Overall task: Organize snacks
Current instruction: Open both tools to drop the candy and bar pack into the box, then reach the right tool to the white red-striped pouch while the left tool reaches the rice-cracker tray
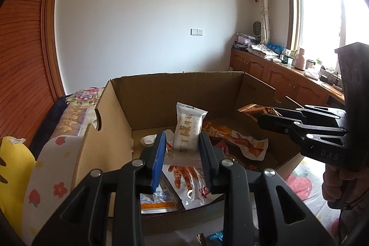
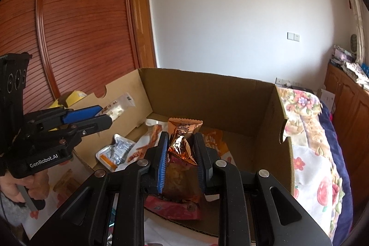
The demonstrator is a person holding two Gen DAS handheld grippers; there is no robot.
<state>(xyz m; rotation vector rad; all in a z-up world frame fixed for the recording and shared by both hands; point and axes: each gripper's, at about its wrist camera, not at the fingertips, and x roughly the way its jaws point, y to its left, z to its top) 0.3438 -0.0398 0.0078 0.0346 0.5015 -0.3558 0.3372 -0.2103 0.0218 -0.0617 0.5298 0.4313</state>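
I am holding both grippers tilted down over the cardboard box (image 1: 175, 87). My left gripper (image 1: 183, 149) is clamping a white snack packet (image 1: 188, 128) upright between its blue pads, above the loose packets on the box floor. My right gripper (image 2: 180, 153) is pinching a crumpled orange foil packet (image 2: 182, 142), also over the box.

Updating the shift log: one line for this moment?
left gripper: shut on white packet | right gripper: shut on copper packet | both over cardboard box
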